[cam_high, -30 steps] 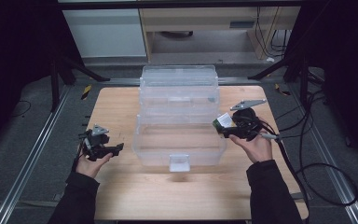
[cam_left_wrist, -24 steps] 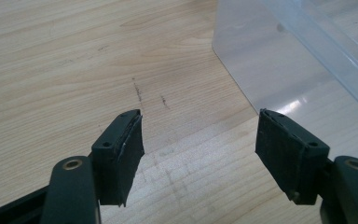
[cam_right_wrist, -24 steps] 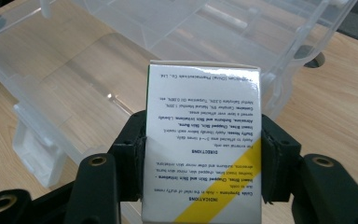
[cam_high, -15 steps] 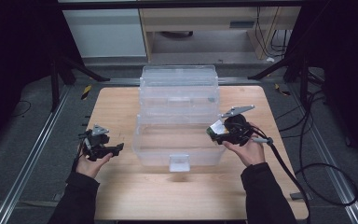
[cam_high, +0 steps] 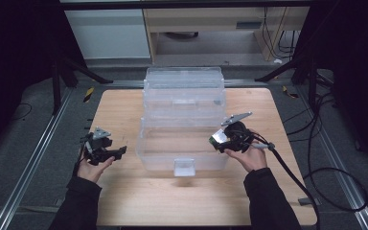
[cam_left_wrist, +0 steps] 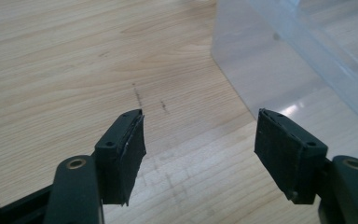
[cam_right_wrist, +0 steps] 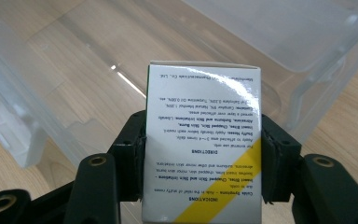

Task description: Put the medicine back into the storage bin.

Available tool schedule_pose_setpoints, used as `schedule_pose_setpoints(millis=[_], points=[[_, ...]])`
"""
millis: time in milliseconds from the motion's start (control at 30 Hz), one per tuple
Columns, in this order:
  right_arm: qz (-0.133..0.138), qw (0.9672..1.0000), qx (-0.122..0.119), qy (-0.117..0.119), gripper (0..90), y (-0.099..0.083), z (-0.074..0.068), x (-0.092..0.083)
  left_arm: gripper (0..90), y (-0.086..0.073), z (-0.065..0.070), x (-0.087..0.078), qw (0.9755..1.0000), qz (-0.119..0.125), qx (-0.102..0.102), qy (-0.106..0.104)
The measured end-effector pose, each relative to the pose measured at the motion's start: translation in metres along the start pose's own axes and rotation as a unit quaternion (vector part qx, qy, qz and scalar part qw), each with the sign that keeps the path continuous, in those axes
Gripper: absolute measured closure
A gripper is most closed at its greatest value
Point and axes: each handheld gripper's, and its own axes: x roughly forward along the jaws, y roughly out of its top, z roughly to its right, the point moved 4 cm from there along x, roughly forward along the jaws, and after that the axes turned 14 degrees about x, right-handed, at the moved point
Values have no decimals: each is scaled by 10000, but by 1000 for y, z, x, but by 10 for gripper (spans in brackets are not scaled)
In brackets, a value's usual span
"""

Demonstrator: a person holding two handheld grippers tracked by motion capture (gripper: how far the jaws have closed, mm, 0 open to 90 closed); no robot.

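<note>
Two grippers are in play, one in each hand, along with one clear plastic bin [cam_high: 184,139] and one small printed box [cam_right_wrist: 204,140]. The bin sits in the middle of the wooden table [cam_high: 124,201], its lid swung open toward the far edge, with a single small latch tab on its near wall.

The right gripper [cam_high: 219,141] grips the box: in the right gripper view both black pads [cam_right_wrist: 131,154] press flat against the box's two long sides, and the box stands up between them, its white face printed with small text and crossed by a yellow stripe. From the high view the box is held just over the right end of the bin's near wall, above the open tub. The right hand [cam_high: 249,155] cups the gripper from below and behind, palm up, with the forearm coming in from the bottom edge and the cable trailing off to the right.

The left gripper [cam_high: 120,152] holds nothing. Its jaws stand wide apart and have just been closing slightly, with only bare table between them; in the left gripper view the bin's near left corner [cam_left_wrist: 261,60] lies ahead and to the right, apart from the pads. The left hand [cam_high: 93,165] rests low over the table to the left of the bin, palm up, with the gripper pointing toward the bin.
</note>
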Motion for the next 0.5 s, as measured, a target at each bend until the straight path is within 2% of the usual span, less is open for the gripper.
schedule_pose_setpoints(millis=[233, 500], points=[[-113, 9999, -6, 54, 450, -5, 0, 6, 384, 2, 1, -1, 9997, 12, 176, 145], [-348, 9994, -55, 15, 447, -10, 0, 17, 381, 2, 0, -2, 9998, -13, 146, 134]])
